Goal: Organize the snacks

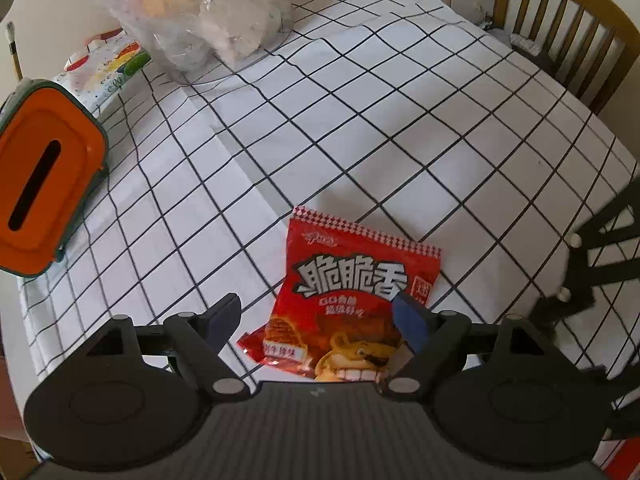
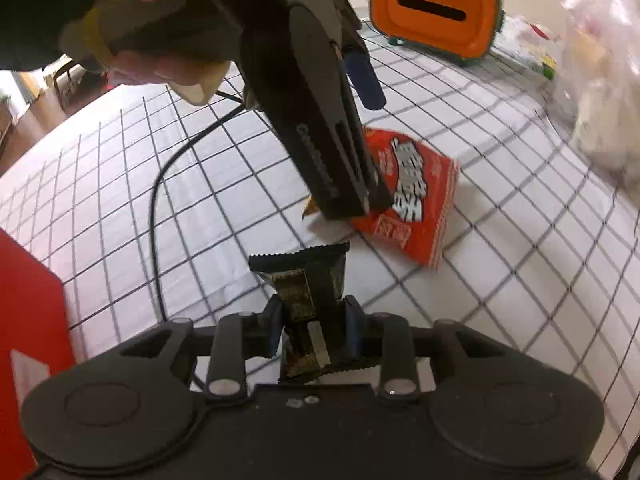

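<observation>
Left tool [image 1: 316, 316]: jaws stand wide apart, straddling the lower half of the red snack packet [image 1: 352, 292]; pads are not pressing on it.
Right tool [image 2: 310, 320]: clamped on a dark snack wrapper [image 2: 304, 292], which stands up between the pads just in front of the red packet.
Red packet's place: flat on the checked surface [image 1: 360, 120], well apart from the orange tissue box [image 1: 44, 184] and the clear plastic bag [image 1: 200, 12] beyond it.
Risk, left: the packet is puffy and slick; closing on one edge could skid it away or pinch only the seam.
Risk, right: the grip sits low on the wrapper, so the top could flop or slide out when moved.
Risk, crowding: both tools work close to the red packet and could knock each other.
Hidden: the packet's near edge lies under the left tool's body; something yellowish beside it is probably another wrapper.
Cut off: a red box [image 2: 28, 320] at the edge of the right wrist view.
</observation>
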Available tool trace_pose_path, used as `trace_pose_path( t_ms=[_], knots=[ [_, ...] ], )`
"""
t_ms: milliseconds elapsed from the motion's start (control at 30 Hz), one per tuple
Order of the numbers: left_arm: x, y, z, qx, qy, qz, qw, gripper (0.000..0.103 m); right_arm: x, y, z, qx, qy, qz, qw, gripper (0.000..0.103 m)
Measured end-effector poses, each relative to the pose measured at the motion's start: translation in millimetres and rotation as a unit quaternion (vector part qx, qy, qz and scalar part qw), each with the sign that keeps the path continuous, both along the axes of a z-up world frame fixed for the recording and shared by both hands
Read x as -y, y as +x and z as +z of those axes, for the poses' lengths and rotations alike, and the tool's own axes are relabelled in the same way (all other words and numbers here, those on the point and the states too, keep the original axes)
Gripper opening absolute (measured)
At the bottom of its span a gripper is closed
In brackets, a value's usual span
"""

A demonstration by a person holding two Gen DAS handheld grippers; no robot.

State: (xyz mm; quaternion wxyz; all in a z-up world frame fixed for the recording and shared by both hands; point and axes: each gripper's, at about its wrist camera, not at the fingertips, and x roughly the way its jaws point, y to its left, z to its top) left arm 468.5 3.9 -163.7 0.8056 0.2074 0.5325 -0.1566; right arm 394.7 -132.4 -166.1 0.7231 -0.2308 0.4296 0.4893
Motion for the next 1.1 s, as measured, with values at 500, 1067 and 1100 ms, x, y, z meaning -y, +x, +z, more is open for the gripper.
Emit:
trace_pose_path(
  t_ms=[500, 1067, 1100],
  knots=[
    [-6.3, -22.7, -13.0, -0.031, -0.046, 0.011, 0.9984, 0.083, 25.8, 13.3, -2.8, -0.030, 0.021, -0.077, 0.996, 0.030],
    [-11.4, -50.8, -9.4, -0.018, -0.070, 0.103, 0.9920, 0.060, 50.0, 3.4, 11.1, -0.043, 0.037, -0.181, 0.982, 0.030],
    [-11.8, -51.3, -8.0, -0.017, -0.069, 0.109, 0.9915, 0.060, 51.7, 2.2, 13.2, -0.043, 0.037, -0.187, 0.981, 0.030]
  ],
)
